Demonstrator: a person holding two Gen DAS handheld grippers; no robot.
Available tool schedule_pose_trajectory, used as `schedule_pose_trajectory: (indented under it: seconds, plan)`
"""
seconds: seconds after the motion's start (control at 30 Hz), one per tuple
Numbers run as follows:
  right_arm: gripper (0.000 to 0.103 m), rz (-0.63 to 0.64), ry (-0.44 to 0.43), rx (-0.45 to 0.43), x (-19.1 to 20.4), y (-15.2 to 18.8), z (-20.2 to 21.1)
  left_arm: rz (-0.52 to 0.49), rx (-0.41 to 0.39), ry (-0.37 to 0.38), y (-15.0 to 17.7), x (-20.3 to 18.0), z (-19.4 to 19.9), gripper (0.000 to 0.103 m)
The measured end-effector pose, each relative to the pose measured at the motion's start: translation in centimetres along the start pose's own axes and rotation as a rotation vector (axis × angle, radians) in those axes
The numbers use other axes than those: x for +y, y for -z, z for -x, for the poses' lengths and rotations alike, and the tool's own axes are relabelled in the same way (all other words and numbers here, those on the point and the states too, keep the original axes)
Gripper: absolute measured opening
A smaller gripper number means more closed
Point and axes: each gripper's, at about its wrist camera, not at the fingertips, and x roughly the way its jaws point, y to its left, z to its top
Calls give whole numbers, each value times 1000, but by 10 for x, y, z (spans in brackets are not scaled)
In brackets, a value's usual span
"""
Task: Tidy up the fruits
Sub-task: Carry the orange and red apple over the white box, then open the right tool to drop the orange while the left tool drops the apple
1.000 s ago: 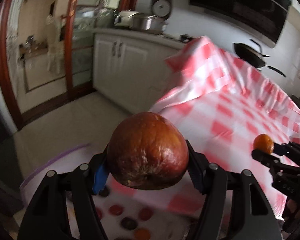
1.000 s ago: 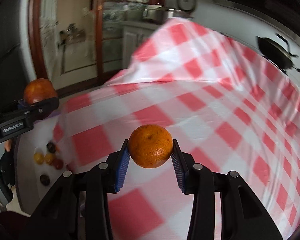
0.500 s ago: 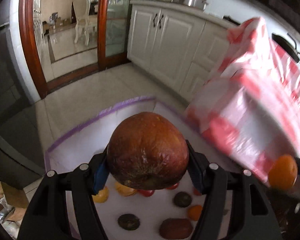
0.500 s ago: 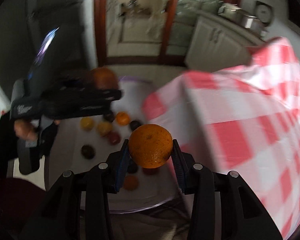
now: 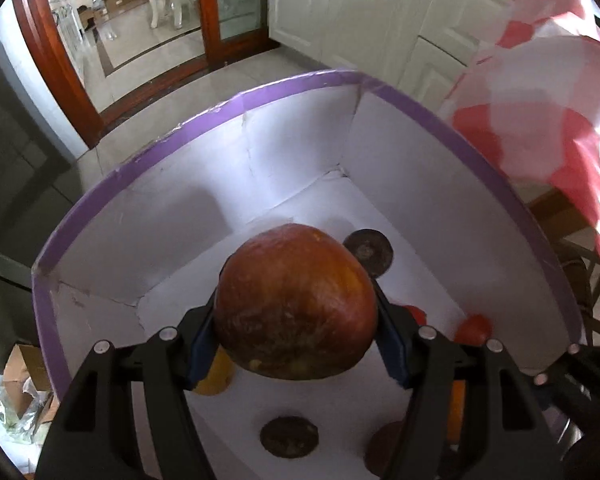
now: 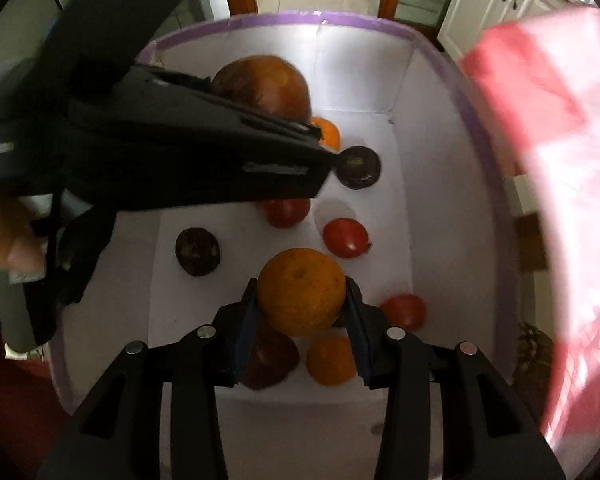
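Both grippers hang over a white box with a purple rim [image 5: 284, 88], fruit already inside. The left gripper [image 5: 296, 344] pinches a large reddish-brown fruit [image 5: 296, 304]; the right gripper [image 6: 302, 316] pinches an orange [image 6: 302, 290]. Next, likely — lower and release each onto bare floor of the box.

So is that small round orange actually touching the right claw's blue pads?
Touching. The right wrist view shows the small round orange pinched between both blue pads of the right claw.

Reddish-brown pomegranate [image 5: 296, 304] between blue pads [image 5: 202, 344], orange mandarin [image 6: 301, 291] in black right gripper [image 6: 301, 312], white box with purple rim [image 5: 300, 80], red-and-white checked cloth [image 5: 540, 128] beside it.
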Motion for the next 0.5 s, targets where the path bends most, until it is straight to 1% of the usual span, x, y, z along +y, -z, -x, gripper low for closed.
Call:
schedule_pose_trajectory:
  seconds: [0.17, 0.27, 0.43, 0.5]
  plan:
    - [41, 26, 11, 58, 7, -5, -21, 15, 43, -33, -2, 5, -12, 67]
    - [41, 34, 9, 50, 12, -6, -20, 24, 68, -61, 0, 5, -15, 67]
    - [42, 34, 24, 56, 18, -12, -21, 36, 76, -59, -2, 5, -20, 67]
    - [47, 29, 30, 49, 20, -14, -19, 52, 73, -57, -4, 7, -21, 68]
